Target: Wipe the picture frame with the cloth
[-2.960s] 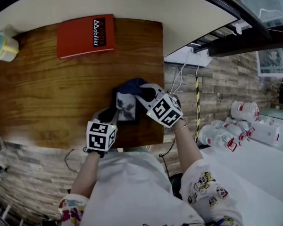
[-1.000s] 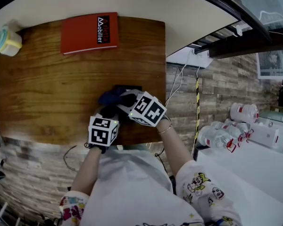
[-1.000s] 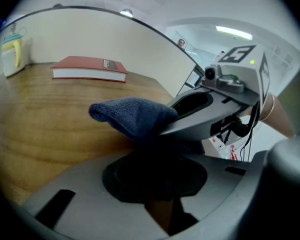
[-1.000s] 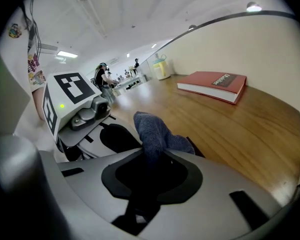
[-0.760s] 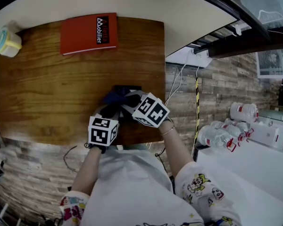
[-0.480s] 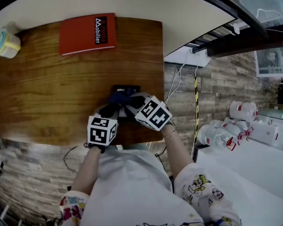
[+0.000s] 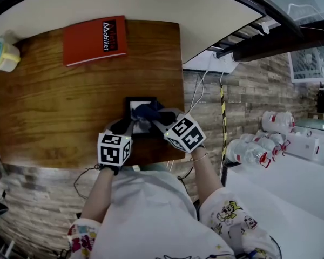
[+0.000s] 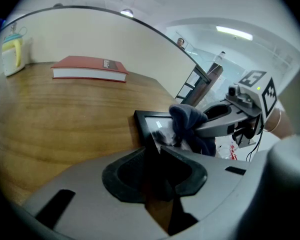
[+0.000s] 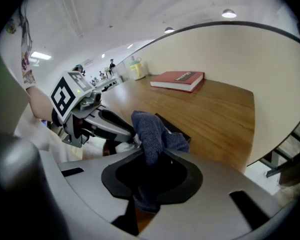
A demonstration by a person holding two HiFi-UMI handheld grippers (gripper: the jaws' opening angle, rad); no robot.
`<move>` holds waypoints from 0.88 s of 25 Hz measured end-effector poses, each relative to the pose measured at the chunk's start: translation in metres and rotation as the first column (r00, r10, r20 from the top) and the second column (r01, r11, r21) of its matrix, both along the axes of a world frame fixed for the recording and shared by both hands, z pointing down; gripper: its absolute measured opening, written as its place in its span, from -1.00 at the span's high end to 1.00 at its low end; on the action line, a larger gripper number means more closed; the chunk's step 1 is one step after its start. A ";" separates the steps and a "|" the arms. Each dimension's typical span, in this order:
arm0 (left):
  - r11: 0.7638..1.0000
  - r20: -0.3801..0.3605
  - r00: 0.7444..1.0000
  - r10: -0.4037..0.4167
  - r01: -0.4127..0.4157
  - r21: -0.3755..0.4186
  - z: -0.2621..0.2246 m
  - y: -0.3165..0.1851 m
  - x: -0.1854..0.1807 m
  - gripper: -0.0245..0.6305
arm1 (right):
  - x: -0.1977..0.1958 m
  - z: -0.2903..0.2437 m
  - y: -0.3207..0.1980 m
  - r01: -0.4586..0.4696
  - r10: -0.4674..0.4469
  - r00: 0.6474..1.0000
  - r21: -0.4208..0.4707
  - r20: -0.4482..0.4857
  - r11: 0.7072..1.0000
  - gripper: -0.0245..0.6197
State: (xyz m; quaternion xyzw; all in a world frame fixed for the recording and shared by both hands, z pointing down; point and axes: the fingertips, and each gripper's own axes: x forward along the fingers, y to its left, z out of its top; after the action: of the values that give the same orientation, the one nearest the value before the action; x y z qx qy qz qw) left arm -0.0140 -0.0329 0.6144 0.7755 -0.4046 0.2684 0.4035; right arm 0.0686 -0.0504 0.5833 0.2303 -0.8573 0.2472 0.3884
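A small black picture frame (image 7: pixel 135 107) lies near the front edge of the wooden table (image 7: pixel 54 101). My left gripper (image 7: pixel 127 127) is shut on the frame's near edge and holds it still; in the left gripper view the frame (image 8: pixel 151 125) runs in between the jaws. My right gripper (image 7: pixel 155 116) is shut on a dark blue cloth (image 7: pixel 147 111), which rests on the right part of the frame. In the right gripper view the cloth (image 9: pixel 152 131) bulges out of the jaws, and the frame's black edge (image 9: pixel 176 128) shows behind it.
A red book (image 7: pixel 95 39) lies at the table's far side, and a yellow and teal container (image 7: pixel 2 53) stands at the far left corner. The table's right edge (image 7: pixel 181 90) is close to the frame. Cables and water bottles (image 7: pixel 254 152) sit on the floor to the right.
The right gripper has dragged the cloth to the right across the frame, uncovering the picture's left part. The left gripper has kept its hold and place.
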 end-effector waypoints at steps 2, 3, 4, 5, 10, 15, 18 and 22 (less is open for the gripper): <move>1.000 0.000 1.000 0.000 0.000 -0.001 0.000 0.000 0.000 0.66 | 0.012 0.001 0.001 -0.048 0.049 0.999 -0.014 0.012 0.999 0.74; 1.000 0.000 1.000 0.000 0.000 -0.001 0.000 0.000 0.000 0.66 | 0.018 0.002 0.002 -0.067 0.067 0.998 -0.019 0.006 0.998 0.74; 1.000 0.000 1.000 0.000 0.000 -0.001 0.000 0.000 0.000 0.66 | 0.025 0.004 0.003 -0.080 0.080 0.997 -0.024 -0.005 0.996 0.74; 1.000 0.000 1.000 0.000 0.000 -0.001 0.000 0.000 0.000 0.66 | 0.031 0.007 0.004 -0.092 0.091 0.996 -0.030 -0.017 0.995 0.74; 1.000 0.002 1.000 0.001 -0.001 0.001 0.001 -0.001 0.001 0.66 | 0.052 0.011 0.006 -0.158 0.157 0.987 -0.039 -0.023 0.987 0.74; 1.000 0.001 1.000 0.000 0.000 0.000 0.000 0.000 0.001 0.66 | 0.057 0.000 0.008 -0.188 0.188 0.982 -0.019 0.004 0.982 0.74; 1.000 0.001 1.000 0.001 -0.001 -0.001 0.000 0.000 0.001 0.66 | 0.048 -0.018 0.009 -0.225 0.226 0.971 -0.015 0.080 0.974 0.74; 1.000 -0.002 1.000 0.000 0.000 -0.003 0.000 0.000 0.001 0.66 | 0.027 -0.045 0.013 -0.305 0.308 0.922 -0.049 0.234 0.951 0.74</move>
State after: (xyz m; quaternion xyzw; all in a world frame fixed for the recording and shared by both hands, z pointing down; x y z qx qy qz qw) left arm -0.0133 -0.0330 0.6142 0.7752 -0.4039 0.2682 0.4050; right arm 0.0952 -0.0372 0.5383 0.3278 -0.8498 0.3356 0.2404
